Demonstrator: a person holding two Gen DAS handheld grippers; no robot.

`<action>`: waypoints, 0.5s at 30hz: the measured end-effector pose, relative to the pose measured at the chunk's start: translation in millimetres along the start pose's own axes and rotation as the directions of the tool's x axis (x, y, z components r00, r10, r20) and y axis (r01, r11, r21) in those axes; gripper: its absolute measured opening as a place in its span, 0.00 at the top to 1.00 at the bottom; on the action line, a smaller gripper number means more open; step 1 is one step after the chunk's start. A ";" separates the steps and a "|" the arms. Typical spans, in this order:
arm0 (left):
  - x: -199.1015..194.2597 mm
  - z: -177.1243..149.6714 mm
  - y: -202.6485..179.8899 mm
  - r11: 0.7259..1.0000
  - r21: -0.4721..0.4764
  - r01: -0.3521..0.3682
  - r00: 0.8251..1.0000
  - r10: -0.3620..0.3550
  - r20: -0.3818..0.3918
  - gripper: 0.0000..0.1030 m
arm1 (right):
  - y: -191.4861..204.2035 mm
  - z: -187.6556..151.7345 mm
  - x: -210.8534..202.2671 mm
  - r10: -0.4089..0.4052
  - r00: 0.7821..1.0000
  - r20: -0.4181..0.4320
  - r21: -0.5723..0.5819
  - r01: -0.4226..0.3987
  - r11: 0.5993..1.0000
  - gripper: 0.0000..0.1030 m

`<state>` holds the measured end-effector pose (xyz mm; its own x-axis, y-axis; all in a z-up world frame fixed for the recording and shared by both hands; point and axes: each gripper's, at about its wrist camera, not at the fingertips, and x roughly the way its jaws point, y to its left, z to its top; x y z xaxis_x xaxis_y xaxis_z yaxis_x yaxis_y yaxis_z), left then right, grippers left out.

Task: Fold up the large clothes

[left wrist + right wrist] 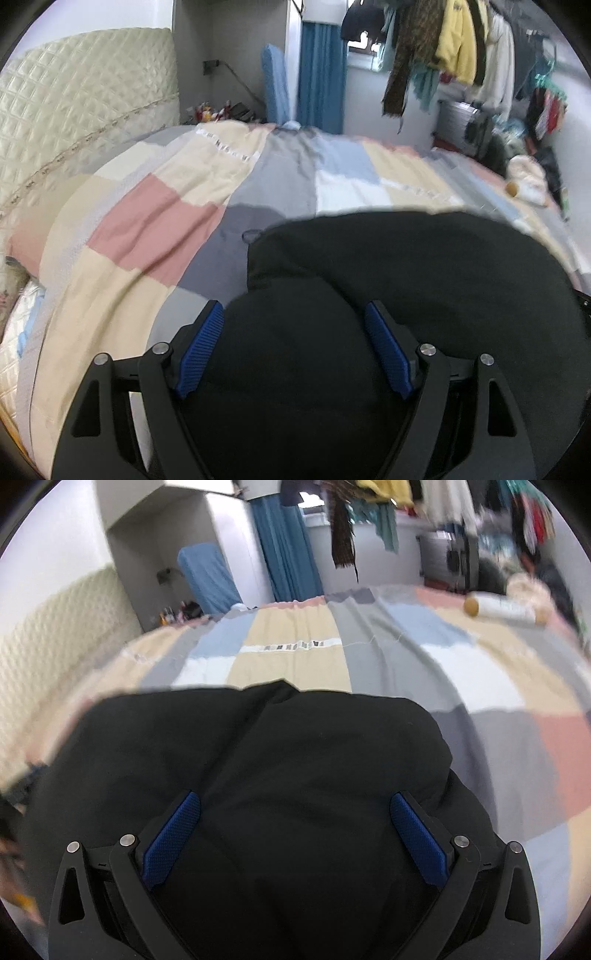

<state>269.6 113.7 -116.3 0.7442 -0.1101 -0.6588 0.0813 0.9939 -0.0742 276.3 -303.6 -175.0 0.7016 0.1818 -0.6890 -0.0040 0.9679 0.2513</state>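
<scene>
A large black garment (406, 266) lies on the patchwork bedspread (155, 221). In the left wrist view its left edge is folded over into a rounded layer. My left gripper (295, 314) is open, its blue pads (201, 347) wide apart over the black cloth at its near left part. The same garment (258, 746) fills the right wrist view, with a small peak at its far edge. My right gripper (295, 805) is open above the near part, blue pads (419, 843) spread and holding nothing.
The bedspread (406, 664) stretches ahead. A quilted cream headboard (74, 110) stands at the left. A roll-shaped object (502, 609) lies at the far right of the bed. Hanging clothes (461, 48), a blue curtain (319, 74) and clutter are beyond the bed.
</scene>
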 end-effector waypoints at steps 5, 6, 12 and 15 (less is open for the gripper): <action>-21.1 11.4 39.3 0.994 -0.106 0.030 0.999 -0.027 0.025 0.21 | -29.0 16.3 -38.2 0.000 1.000 0.019 0.046 -0.001 0.999 0.00; -15.3 9.1 51.3 0.988 -0.150 0.039 0.999 -0.040 -0.002 0.20 | -38.6 17.2 -42.7 -0.007 1.000 0.022 0.061 0.006 0.998 0.00; 32.5 -14.3 94.9 0.936 -0.342 0.079 0.968 -0.154 -0.197 0.21 | -110.8 -1.1 -20.7 0.049 0.995 -0.085 0.336 -0.017 0.942 0.00; 38.9 -19.3 97.2 0.911 -0.393 0.124 0.953 -0.219 -0.207 0.21 | -116.5 -9.4 -4.9 0.139 0.982 -0.125 0.395 -0.080 0.915 0.12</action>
<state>293.6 205.9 -163.6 0.5541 -0.3233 -0.7671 -0.0944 0.8911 -0.4438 266.7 -415.6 -207.3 0.5995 0.3353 -0.7268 0.2220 0.8028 0.5534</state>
